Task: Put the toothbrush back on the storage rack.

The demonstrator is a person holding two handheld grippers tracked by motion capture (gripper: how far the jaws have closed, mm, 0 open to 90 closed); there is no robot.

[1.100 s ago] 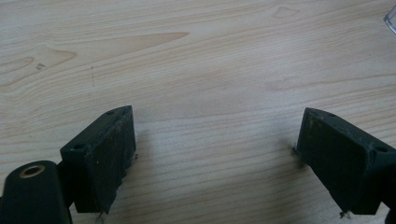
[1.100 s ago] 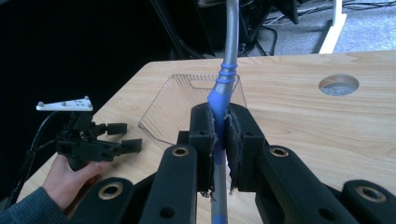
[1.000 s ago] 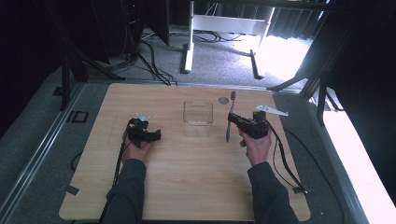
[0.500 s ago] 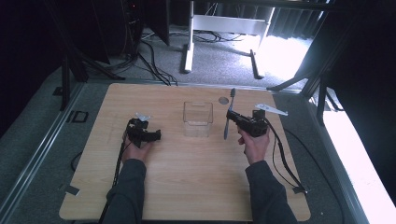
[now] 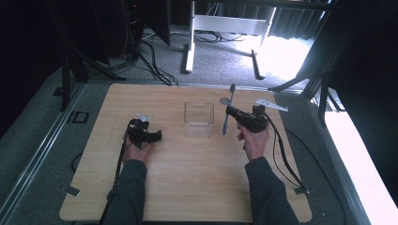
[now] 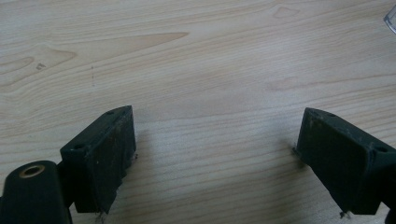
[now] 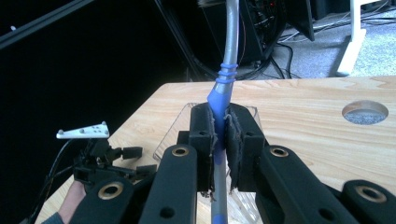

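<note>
A toothbrush [image 5: 228,110] with a grey and blue handle [image 7: 228,51] stands roughly upright between the pads of my right gripper [image 5: 231,112], which is shut on it [image 7: 220,122]. The brush hangs just right of a clear plastic container [image 5: 198,119] at the table's middle, whose rim [image 7: 180,116] sits right behind the jaws in the right gripper view. My left gripper [image 5: 157,136] rests low on the wooden table [image 5: 187,178] left of the container. Its jaws stand wide apart [image 6: 219,140] with bare wood between them.
A round hole [image 5: 224,101] is cut into the table behind the right gripper, and it lies to the right of the jaws [image 7: 364,112] in the right gripper view. Cables [image 5: 286,154] trail from both grippers toward the near edge. Dark stands and cabling lie beyond the table's far edge.
My right gripper has drifted slightly left, toward the container, carrying the toothbrush. The left gripper has stayed put.
</note>
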